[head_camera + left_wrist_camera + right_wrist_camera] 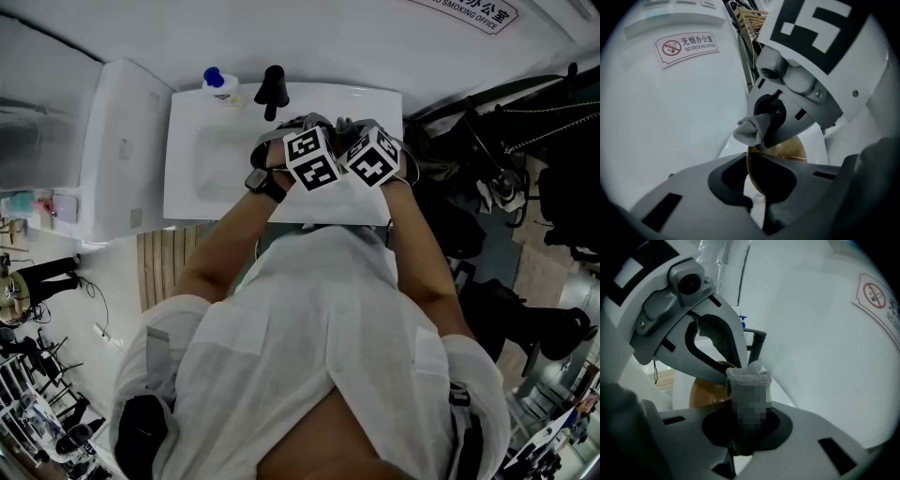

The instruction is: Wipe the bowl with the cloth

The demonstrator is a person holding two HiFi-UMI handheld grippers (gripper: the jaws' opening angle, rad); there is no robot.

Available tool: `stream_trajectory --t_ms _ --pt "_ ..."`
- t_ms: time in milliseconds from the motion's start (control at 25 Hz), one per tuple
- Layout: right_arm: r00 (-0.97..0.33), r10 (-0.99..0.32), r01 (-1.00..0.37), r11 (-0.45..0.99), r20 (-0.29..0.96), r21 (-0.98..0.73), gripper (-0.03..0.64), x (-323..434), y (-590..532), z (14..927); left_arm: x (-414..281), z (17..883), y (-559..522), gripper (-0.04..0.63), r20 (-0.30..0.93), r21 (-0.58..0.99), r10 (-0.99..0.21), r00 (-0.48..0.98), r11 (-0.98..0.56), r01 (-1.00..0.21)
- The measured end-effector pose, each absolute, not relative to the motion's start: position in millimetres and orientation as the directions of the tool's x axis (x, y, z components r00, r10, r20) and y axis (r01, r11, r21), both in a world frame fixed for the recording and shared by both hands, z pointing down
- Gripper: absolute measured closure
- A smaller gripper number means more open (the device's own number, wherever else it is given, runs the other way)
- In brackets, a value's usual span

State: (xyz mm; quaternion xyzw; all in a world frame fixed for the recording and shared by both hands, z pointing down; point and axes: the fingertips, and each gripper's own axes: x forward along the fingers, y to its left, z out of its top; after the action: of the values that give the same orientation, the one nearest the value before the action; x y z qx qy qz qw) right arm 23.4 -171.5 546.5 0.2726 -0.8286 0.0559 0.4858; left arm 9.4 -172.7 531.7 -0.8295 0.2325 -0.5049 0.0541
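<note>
Counts: two grippers, two marker cubes, one bowl, one cloth, one sink, one faucet, one bottle, one sign.

You hold both grippers over the sink [202, 159], above its right half as the head view shows it, with the two checkered marker cubes side by side and nearly touching.

Your left gripper [754, 190] has its jaws closed on the thin rim of the bowl [787, 152]. The bowl is round, amber-brown, smooth and glossy. It is held edge-on above the sink, not resting in it.

Your right gripper [745, 427] has its jaws clamped on the cloth [749, 378]. The cloth is grey, knitted and ribbed, bunched into a short stub that sticks out past the jaw tips. In the left gripper view the cloth's end sits right at the bowl's upper rim, so it is also above the sink. You can't tell whether it presses on the bowl.

The sink is white, rectangular and glossy, with a shallow rounded basin. The faucet [272, 89] is matte black and stands at the sink's back edge. The bottle [220, 86] is white with a blue cap and stands at the same back edge, just left of the faucet.

The sign [686, 47] is a flat white rectangle with a red no-smoking circle, on the wall behind the sink.
</note>
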Motion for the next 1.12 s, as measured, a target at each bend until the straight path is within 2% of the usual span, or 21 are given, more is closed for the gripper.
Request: stream_trajectory --t_ms 80,160,320,520,760,920,1000,1120 --pt "-0.382 -0.384 -0.478 0.860 0.841 0.176 0.566 21 -171 548 12 532 -170 0.574 0.819 -0.334 -0.430 0.379 -0.896 -0.294" --pt "-0.401 -0.390 -0.511 0.846 0.829 0.151 0.568 20 -174 547 14 529 -173 0.577 0.803 -0.342 -0.449 0.392 -0.886 -0.314" --pt "-0.507 -0.434 -0.655 0.755 0.744 -0.006 0.571 23 -187 539 12 517 -182 0.577 0.727 -0.336 -0.522 0.446 -0.836 -0.433" --pt "-0.578 -0.497 -0.753 0.631 0.648 -0.188 0.560 28 -194 530 8 506 -188 0.573 0.645 -0.280 -0.593 0.483 -0.771 -0.572" --pt "-0.598 -0.570 -0.801 0.453 0.564 -0.392 0.551 37 -193 531 0 499 -190 0.571 0.563 -0.271 -0.689 0.458 -0.677 -0.684" --pt "-0.624 -0.605 -0.759 0.319 0.493 -0.568 0.563 42 -189 537 -12 496 -194 0.571 0.510 -0.143 -0.733 0.450 -0.588 -0.796" --pt "-0.629 -0.598 -0.752 0.302 0.498 -0.586 0.569 41 -185 541 -16 500 -192 0.568 0.515 -0.089 -0.728 0.453 -0.571 -0.816" --pt "-0.612 -0.563 -0.786 0.362 0.555 -0.501 0.574 39 -181 544 -16 508 -189 0.560 0.547 -0.081 -0.694 0.468 -0.601 -0.795"
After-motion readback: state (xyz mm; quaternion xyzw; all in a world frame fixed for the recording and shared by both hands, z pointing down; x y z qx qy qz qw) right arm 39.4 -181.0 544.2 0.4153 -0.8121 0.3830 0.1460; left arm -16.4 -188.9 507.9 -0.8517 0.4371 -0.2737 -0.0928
